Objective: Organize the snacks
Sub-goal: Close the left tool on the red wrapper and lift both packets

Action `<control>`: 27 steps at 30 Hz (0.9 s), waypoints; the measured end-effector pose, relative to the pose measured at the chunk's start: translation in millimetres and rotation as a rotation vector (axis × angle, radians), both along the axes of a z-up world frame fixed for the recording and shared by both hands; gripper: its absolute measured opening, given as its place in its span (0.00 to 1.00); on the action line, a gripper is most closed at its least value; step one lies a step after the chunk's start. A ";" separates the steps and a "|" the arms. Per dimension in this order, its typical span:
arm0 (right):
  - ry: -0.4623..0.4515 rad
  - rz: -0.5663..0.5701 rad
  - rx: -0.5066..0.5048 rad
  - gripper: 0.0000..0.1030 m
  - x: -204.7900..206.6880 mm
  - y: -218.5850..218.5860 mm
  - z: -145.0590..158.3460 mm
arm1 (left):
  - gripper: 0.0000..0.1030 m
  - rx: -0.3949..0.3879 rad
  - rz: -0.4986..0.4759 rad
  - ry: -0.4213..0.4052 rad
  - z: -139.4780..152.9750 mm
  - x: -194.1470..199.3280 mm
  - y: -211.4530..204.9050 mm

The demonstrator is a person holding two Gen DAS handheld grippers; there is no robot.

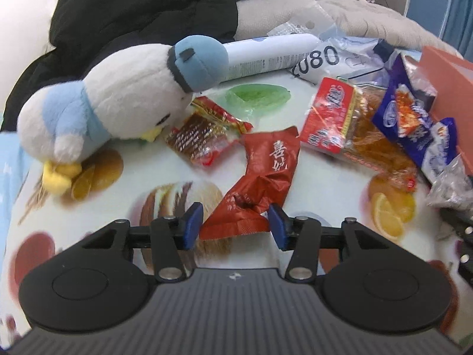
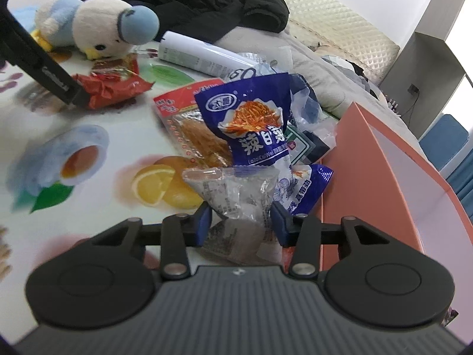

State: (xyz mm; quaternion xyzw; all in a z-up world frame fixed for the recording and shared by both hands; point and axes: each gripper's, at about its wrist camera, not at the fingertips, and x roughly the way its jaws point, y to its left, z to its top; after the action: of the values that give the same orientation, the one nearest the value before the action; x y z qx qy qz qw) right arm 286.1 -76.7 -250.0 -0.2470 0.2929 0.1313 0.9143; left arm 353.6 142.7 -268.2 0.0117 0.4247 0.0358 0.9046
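Observation:
My left gripper point(image 1: 235, 226) is closed around the near end of a dark red snack packet point(image 1: 263, 177) that lies on the printed tablecloth; it also shows in the right wrist view point(image 2: 109, 88). My right gripper point(image 2: 241, 224) is shut on a clear silvery packet point(image 2: 236, 195), with a blue snack bag point(image 2: 254, 124) just behind it. A red-and-clear strip snack pack point(image 1: 334, 118) and a small red-gold packet point(image 1: 204, 130) lie between. A salmon-pink box point(image 2: 384, 177) stands at the right.
A white and blue plush bird point(image 1: 118, 94) lies at the left. A white tube point(image 1: 266, 53), a plastic bag point(image 1: 340, 56), black clothing point(image 1: 133, 9) and a grey blanket point(image 1: 340, 9) sit behind the snacks.

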 end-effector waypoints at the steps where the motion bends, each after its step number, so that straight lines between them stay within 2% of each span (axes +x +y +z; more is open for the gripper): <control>1: 0.004 0.003 0.008 0.44 -3.4 -1.1 2.5 | 0.52 -0.012 0.009 0.000 2.0 -5.9 -2.1; 7: 0.018 0.013 0.048 0.43 -30.1 -7.8 14.1 | 0.52 -0.050 0.035 -0.004 14.9 -48.4 -16.0; 19: 0.085 0.000 0.140 0.41 -94.1 -31.6 26.6 | 0.52 -0.151 0.042 0.029 20.2 -130.3 -52.3; 25: 0.140 -0.037 0.204 0.41 -110.7 -49.8 27.3 | 0.53 -0.149 0.013 0.063 15.4 -150.6 -70.6; 27: 0.189 -0.050 0.270 0.41 -112.9 -57.7 27.3 | 0.54 -0.141 -0.001 0.064 14.8 -152.4 -73.6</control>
State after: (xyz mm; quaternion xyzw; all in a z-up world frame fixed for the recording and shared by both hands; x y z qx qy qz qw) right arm 173.3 -134.4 -222.7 -0.1013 0.3633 0.1694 0.9105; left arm 201.3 69.0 -253.4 -0.0505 0.4547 0.0048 0.8892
